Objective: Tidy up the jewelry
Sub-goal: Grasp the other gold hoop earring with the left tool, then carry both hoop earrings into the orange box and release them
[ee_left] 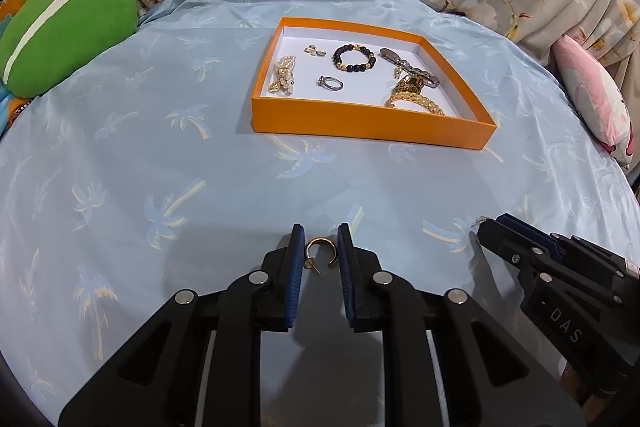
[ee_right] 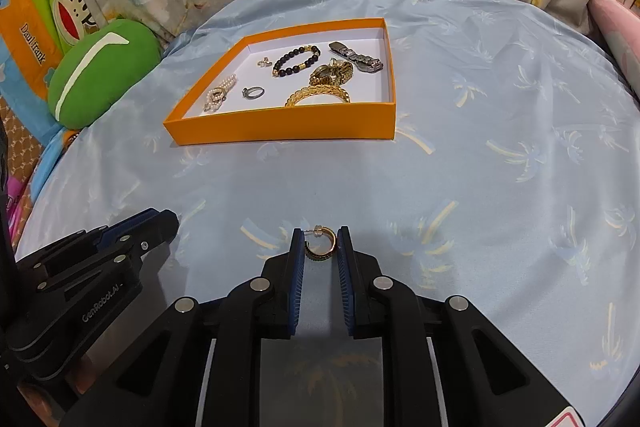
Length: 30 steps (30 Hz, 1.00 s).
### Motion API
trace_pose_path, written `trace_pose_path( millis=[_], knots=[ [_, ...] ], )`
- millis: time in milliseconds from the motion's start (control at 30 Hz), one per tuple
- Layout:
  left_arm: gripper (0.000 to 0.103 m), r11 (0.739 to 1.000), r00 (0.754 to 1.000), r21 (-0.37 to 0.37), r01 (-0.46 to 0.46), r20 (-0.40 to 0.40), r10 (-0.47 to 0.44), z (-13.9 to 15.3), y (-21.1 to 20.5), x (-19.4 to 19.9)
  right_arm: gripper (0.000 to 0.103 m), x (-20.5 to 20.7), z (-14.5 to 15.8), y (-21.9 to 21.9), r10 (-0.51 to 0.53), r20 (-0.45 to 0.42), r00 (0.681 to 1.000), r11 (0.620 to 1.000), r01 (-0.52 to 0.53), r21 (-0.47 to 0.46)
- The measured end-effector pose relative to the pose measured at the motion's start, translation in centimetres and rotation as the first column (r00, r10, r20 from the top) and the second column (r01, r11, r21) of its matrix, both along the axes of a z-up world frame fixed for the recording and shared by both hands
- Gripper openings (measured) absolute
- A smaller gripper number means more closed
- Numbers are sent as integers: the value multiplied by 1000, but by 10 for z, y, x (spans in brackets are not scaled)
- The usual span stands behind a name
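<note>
Both sets of fingers are partly open, each straddling its own small gold hoop earring (ee_left: 317,253) (ee_right: 320,243) on the pale blue palm-print cloth (ee_left: 160,167), neither gripped yet. They're probably lined up for pinching. The orange box (ee_left: 372,129) beyond holds the rest.

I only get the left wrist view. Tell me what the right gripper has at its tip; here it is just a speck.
Observer: A gold hoop earring sits between the jaws of the right gripper, over the blue cloth.
Operator: Report whether it is clamped.
Observer: Cannot tell. The hoop nearly fills the gap between the jaws.
Operator: Give me its orientation.
Observer: Its open side faces away, toward the orange box, and a pale backing sits on that far end.
</note>
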<state>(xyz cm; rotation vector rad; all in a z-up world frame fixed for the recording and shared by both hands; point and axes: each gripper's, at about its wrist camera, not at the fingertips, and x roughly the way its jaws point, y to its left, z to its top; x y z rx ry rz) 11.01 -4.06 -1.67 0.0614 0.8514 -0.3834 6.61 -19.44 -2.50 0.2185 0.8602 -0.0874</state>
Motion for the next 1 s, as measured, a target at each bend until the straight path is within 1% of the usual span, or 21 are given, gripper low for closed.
trace_pose_path(
  millis=[200, 433, 667, 800, 900, 1000],
  knots=[
    [16, 1000, 1000, 8, 1, 15, -1, 2, -1, -4, 15, 0, 0, 0, -1, 3, 1000, 1000, 1, 4],
    [16, 1000, 1000, -12, -6, 31, 6, 7, 1, -13, 15, -4, 5, -1, 2, 30, 1000, 1000, -3, 13],
    [16, 997, 998, -61, -42, 33, 45, 19, 23, -22, 15, -11, 14, -7, -3, 59, 998, 1000, 1, 26],
    [16, 994, 997, -84, -70, 27, 73, 26, 39, -21, 15, -12, 24, -13, -2, 78, 997, 999, -1, 41],
    [16, 993, 996, -93, -78, 34, 81, 36, 43, -13, 15, -4, 35, -17, 12, 95, 995, 999, -15, 35],
    [16, 994, 996, -91, -65, 58, 70, 48, 37, 2, 15, 18, 49, -18, 40, 121, 992, 999, -44, 32]
  ],
)
